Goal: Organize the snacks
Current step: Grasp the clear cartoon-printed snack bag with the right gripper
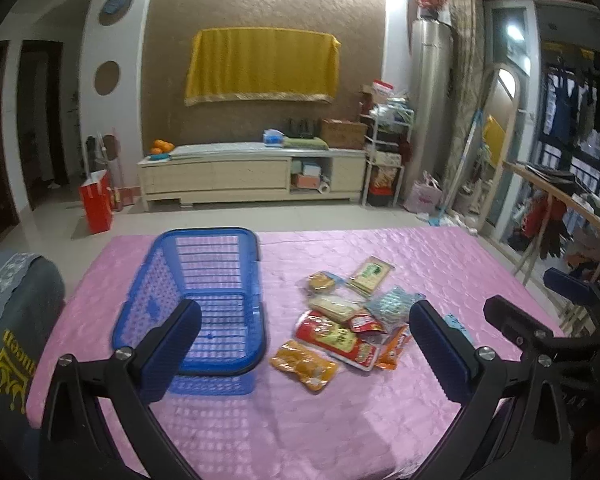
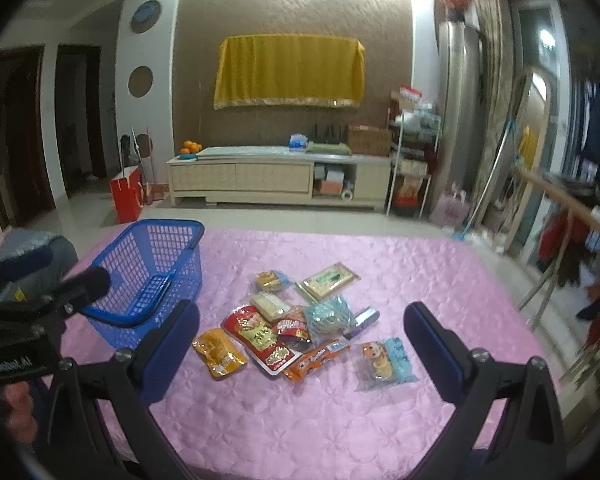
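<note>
pink quilted tablecloth (image 2: 300, 420), living room behind. snack packets (image 2: 284, 332): loose heap at table centre, none sorted. blue basket (image 1: 204, 280): at nine o'clock of the heap, just beside it, empty. left gripper (image 1: 304, 352): wide open, holding nothing, hovering near. right gripper (image 2: 300, 344): wide open, holding nothing. judged progress: nothing done, every packet left.

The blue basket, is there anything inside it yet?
No snacks show inside the blue basket; its mesh floor looks bare. All the snack packets lie on the pink tablecloth beside it. The left gripper's finger hides its near corner.
</note>
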